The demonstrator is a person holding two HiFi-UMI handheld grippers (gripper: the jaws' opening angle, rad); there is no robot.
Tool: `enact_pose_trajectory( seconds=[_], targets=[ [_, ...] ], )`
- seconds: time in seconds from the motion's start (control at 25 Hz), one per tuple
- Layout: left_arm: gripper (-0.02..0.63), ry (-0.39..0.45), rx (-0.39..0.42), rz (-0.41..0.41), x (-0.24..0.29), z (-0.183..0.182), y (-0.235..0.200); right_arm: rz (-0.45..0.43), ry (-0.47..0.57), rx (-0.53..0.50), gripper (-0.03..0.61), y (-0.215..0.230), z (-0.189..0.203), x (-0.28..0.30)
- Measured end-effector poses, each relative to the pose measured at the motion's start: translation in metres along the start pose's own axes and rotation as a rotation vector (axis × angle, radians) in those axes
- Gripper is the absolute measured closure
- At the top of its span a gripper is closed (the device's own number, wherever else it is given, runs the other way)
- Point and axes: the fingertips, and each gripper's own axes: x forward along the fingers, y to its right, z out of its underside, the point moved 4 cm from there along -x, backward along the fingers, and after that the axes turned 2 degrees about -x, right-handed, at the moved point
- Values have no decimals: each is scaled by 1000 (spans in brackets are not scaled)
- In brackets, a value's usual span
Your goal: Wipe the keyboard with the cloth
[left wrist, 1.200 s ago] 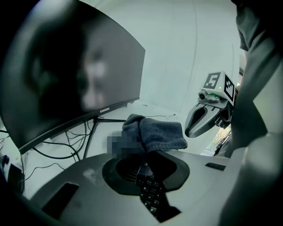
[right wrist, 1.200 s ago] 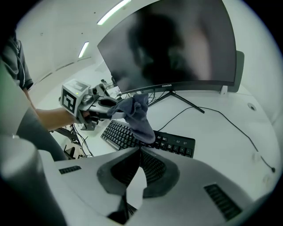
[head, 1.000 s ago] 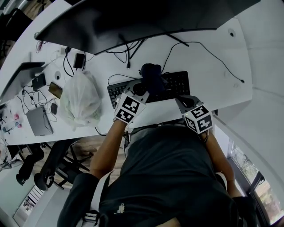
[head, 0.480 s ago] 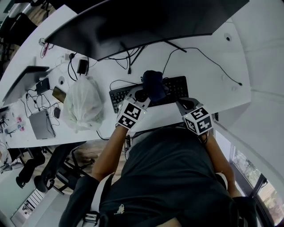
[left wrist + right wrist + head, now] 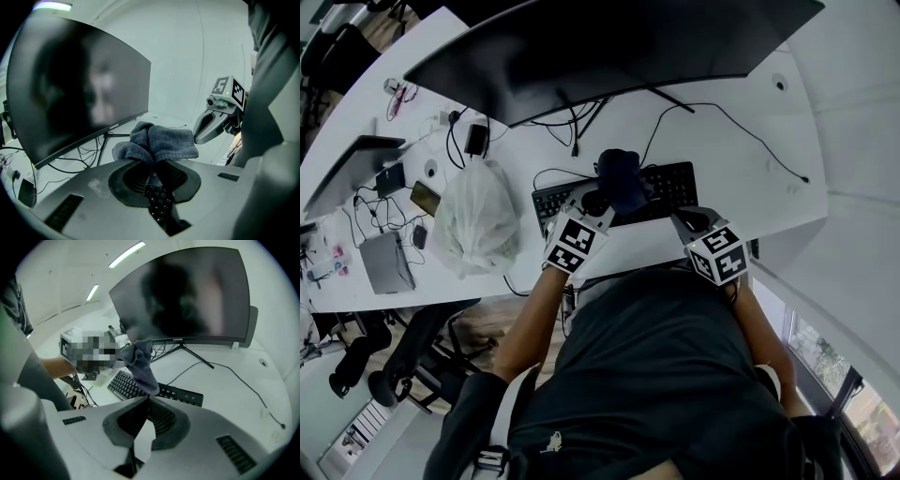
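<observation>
where the cloth bunches above the keyboard, left gripper jaws pinch its underside; right gripper jaws pressed together, apart from it, by the desk's front edge.

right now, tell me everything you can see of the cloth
The cloth is dark grey with a soft pile, like towelling or microfibre. It is bunched into thick folds and pinched in the shut jaws of the left gripper, with the folds bulging out past the tips. In the right gripper view a loose end hangs down in a taper over the black keyboard. Whether it touches the keys cannot be told.
</observation>
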Motion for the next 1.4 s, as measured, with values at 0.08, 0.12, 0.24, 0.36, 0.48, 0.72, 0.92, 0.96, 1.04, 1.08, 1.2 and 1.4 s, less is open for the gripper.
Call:
enact_pose_trajectory(
  seconds=[0.08,0.12,0.24,0.36,0.48,0.72,0.92,0.96,1.04,1.08,1.2,1.4],
  targets=[
    [571,11,5,-7,-4,-3,-2,4,5,-4,568,-2,-3,0],
    [571,17,9,-11,-7,-4,-3,5,7,-5,568,-4,-4,-1],
    [571,37,13,-26,-18,-7,-7,11,17,-12,568,-8,-7,-2],
    [571,64,1,-43,-32,-9,-12,30,66,-19,568,-10,-16,-4],
    [570,85,-7,-68,-49,-8,-16,64,153,-26,568,-11,-32,-13],
    [570,111,-22,-125,-86,-4,-28,121,404,-64,568,-10,-76,-41],
    [569,142,-15,-151,-106,-11,-29,141,472,-91,568,-6,-90,-61],
    [569,151,-11,-157,-109,-13,-29,141,477,-101,569,-7,-91,-64],
    [571,167,-3,-172,-116,-17,-30,146,490,-115,569,-8,-93,-70],
    [569,173,-2,-179,-119,-18,-29,147,496,-116,569,-9,-93,-73],
    [571,177,0,-196,-128,-18,-26,146,508,-107,569,-12,-89,-81],
    [571,192,20,-218,-133,-22,-25,158,510,-124,569,-10,-82,-88]
  ],
)
